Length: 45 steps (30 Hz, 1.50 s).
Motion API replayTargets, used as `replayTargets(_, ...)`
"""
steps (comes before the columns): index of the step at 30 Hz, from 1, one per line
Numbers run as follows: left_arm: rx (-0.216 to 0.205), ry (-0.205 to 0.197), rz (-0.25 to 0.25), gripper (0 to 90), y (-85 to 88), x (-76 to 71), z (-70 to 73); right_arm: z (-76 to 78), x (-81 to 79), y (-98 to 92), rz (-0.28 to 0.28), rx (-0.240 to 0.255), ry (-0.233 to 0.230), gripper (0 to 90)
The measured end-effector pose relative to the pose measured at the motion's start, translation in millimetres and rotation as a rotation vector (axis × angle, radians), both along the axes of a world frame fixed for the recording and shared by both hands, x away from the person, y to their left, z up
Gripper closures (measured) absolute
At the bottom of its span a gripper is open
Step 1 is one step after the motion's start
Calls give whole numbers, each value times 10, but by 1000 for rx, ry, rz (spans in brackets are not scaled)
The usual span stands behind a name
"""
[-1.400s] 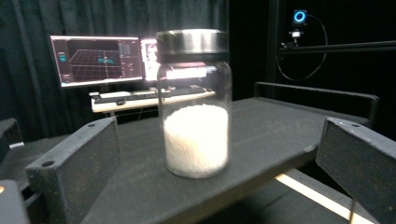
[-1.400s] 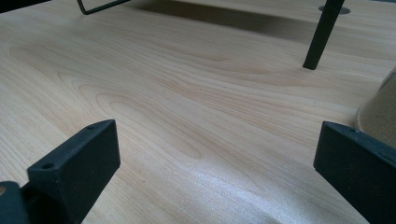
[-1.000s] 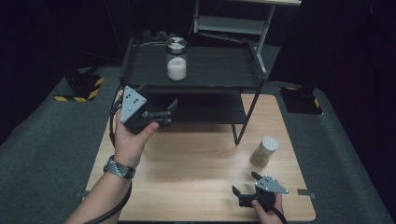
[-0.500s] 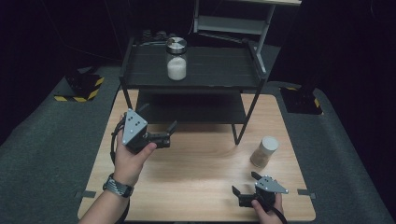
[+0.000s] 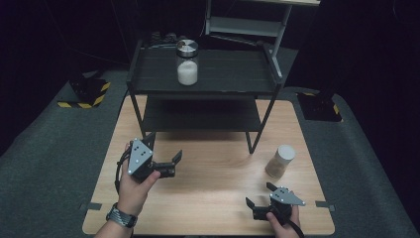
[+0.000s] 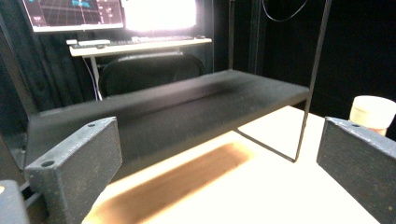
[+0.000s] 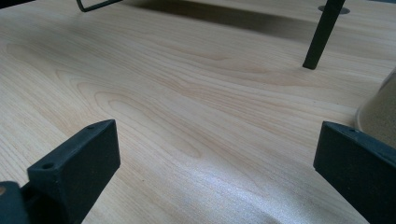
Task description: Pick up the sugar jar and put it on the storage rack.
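Note:
A glass jar (image 5: 187,63) with a silver lid and white powder stands on the top shelf of the black rack (image 5: 223,79). A second jar (image 5: 280,160) with a pale lid and beige contents stands on the wooden table (image 5: 218,173), right of the rack's front leg. My left gripper (image 5: 163,148) is open and held over the table's left part, in front of the rack. In the left gripper view its jaws (image 6: 217,158) face the lower shelf (image 6: 177,107), with the beige jar (image 6: 373,112) far right. My right gripper (image 5: 261,195) rests open near the front edge, and the beige jar (image 7: 380,112) is just beyond its right jaw.
A thin black rack leg (image 7: 320,37) stands on the table ahead of the right gripper. Grey carpet (image 5: 44,163) surrounds the table, with black-and-yellow striped blocks (image 5: 84,96) at the back left. A desk with a monitor (image 6: 74,14) stands behind the rack.
The left gripper has drawn back from the rack toward the person and sunk lower over the table, still open. The right gripper and both jars have stayed where they were.

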<state>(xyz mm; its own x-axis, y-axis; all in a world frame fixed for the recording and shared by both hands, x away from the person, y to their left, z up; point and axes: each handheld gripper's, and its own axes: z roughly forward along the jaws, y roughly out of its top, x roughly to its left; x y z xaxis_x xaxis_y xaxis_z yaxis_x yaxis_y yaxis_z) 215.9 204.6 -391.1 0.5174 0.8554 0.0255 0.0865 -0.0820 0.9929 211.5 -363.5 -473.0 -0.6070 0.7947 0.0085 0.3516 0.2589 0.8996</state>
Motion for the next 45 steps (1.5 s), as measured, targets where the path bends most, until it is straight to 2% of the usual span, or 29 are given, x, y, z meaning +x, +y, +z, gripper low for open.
replayTargets(6,-4,50,-20,5,33,-51,-188,1,0,2,0,0,1,5)
replayTargets(16,56,130,-18,5,0,-152,-543,6,4,7,3,-5,2,5)
replayTargets(20,51,172,-14,5,10,-191,-660,5,0,11,3,-8,0,5)
replayTargets(28,112,244,-23,5,-21,-247,-824,9,-1,21,9,-18,-5,6)
replayTargets(37,172,279,-34,6,-38,-247,-897,13,-16,49,-9,-22,-4,5)
replayTargets(45,189,259,-23,7,-37,-294,-907,19,36,84,-7,-24,1,5)
